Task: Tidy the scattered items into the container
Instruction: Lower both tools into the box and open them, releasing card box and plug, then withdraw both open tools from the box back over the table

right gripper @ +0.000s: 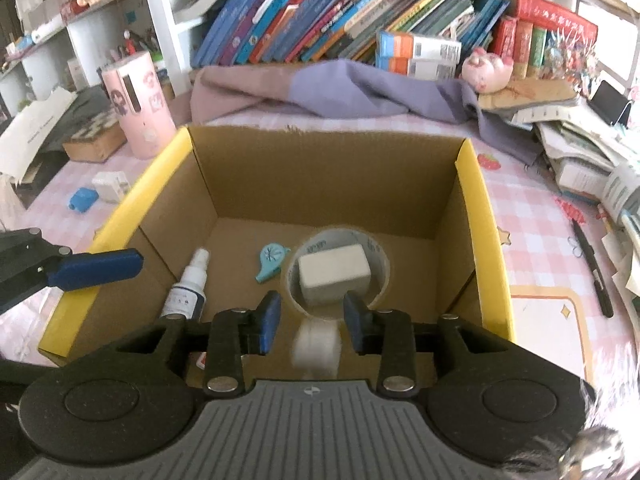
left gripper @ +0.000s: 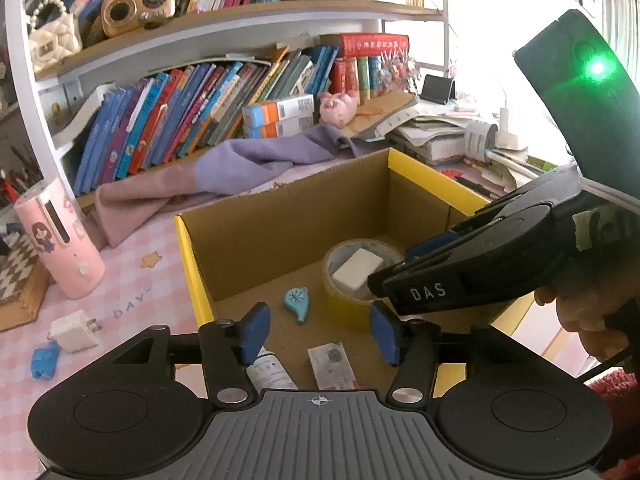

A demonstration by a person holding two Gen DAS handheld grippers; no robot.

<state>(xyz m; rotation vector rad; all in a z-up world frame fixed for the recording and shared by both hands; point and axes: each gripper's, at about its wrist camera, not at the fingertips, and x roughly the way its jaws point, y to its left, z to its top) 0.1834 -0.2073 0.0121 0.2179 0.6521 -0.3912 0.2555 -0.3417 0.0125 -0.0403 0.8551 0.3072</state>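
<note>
A cardboard box (left gripper: 192, 264) with yellow outer walls (right gripper: 484, 216) holds a tape roll (left gripper: 348, 304) with a white block (right gripper: 334, 276) inside its ring. It also holds a teal whistle-shaped item (left gripper: 297, 302), a small spray bottle (right gripper: 190, 288) and a flat printed packet (left gripper: 332, 364). My left gripper (left gripper: 320, 332) hangs open over the box's near left corner with nothing between its fingers. My right gripper (right gripper: 312, 322) is open above the tape roll. A blurred white thing (right gripper: 316, 348) sits just below its fingers, free of both pads.
On the pink checked cloth left of the box lie a small white box (right gripper: 112, 186) and a blue item (right gripper: 82, 199), near a pink cylinder (right gripper: 138, 104). A black pen (right gripper: 596, 276) and paper piles lie to the right. Folded purple cloth and bookshelves stand behind.
</note>
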